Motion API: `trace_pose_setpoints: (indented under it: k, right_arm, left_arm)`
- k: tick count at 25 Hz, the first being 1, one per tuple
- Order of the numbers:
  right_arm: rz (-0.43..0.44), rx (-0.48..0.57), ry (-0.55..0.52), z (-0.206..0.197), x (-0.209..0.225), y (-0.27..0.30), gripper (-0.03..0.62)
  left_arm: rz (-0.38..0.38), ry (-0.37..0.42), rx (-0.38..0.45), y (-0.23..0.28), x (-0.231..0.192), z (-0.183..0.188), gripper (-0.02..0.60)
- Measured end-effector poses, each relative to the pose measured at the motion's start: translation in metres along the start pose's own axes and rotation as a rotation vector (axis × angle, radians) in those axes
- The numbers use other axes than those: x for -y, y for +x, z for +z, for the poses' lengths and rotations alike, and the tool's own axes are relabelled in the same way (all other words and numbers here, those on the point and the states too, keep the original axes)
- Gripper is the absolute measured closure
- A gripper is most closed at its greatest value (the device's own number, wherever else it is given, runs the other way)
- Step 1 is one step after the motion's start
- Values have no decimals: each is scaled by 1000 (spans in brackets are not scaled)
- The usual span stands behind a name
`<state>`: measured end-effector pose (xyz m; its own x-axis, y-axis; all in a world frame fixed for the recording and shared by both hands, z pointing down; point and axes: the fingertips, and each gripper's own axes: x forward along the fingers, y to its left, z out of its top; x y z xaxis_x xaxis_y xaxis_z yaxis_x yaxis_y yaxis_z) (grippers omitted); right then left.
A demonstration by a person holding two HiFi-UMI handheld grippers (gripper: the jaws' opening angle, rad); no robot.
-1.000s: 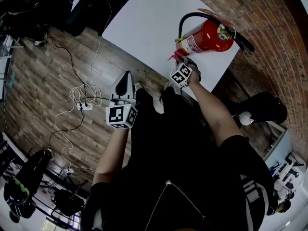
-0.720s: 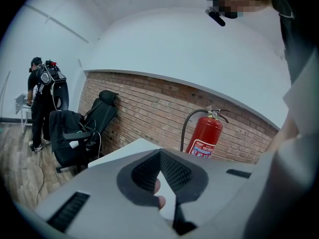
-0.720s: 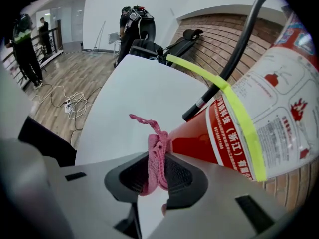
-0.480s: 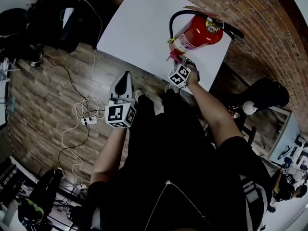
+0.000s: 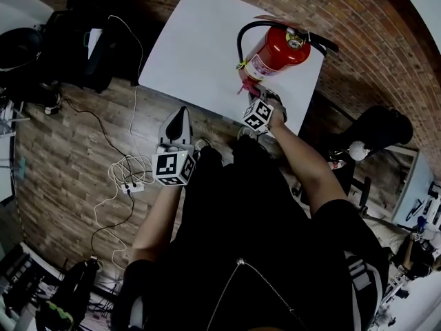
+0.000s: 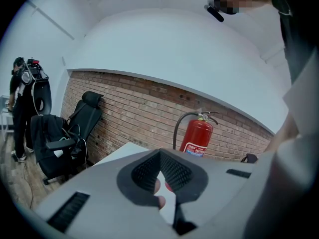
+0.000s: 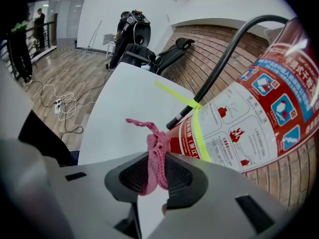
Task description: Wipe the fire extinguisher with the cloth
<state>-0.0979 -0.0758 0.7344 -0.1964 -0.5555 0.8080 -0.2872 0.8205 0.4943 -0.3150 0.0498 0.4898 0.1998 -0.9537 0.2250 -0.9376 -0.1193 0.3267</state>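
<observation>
A red fire extinguisher (image 5: 279,50) with a black hose stands at the near right corner of the white table (image 5: 196,43). My right gripper (image 5: 253,94) is shut on a pink cloth (image 5: 246,85) right beside the extinguisher's lower body. In the right gripper view the cloth (image 7: 156,153) bunches between the jaws of that gripper (image 7: 158,164), with the labelled cylinder (image 7: 249,108) just beyond, close or touching. My left gripper (image 5: 178,121) hangs shut and holding nothing over the floor, short of the table edge. The left gripper view shows the extinguisher (image 6: 197,138) ahead.
Cables and a power strip (image 5: 132,185) lie on the wooden floor at the left. A brick wall (image 5: 358,19) runs behind the table. A black office chair (image 6: 75,128) and a standing person (image 6: 22,96) are at the far left. A yellow strap (image 7: 192,106) circles the extinguisher.
The head view has shifted, so the table and extinguisher sit slightly higher and further left in the picture. The right gripper keeps the cloth by the extinguisher's base. The left gripper has barely moved.
</observation>
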Motion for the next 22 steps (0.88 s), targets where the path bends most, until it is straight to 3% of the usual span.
trace_pose_setpoints:
  k: [22]
  right_arm:
    - [-83, 56, -33, 27, 41, -62, 500]
  left_arm:
    - [-39, 0, 8, 10, 6, 7, 574]
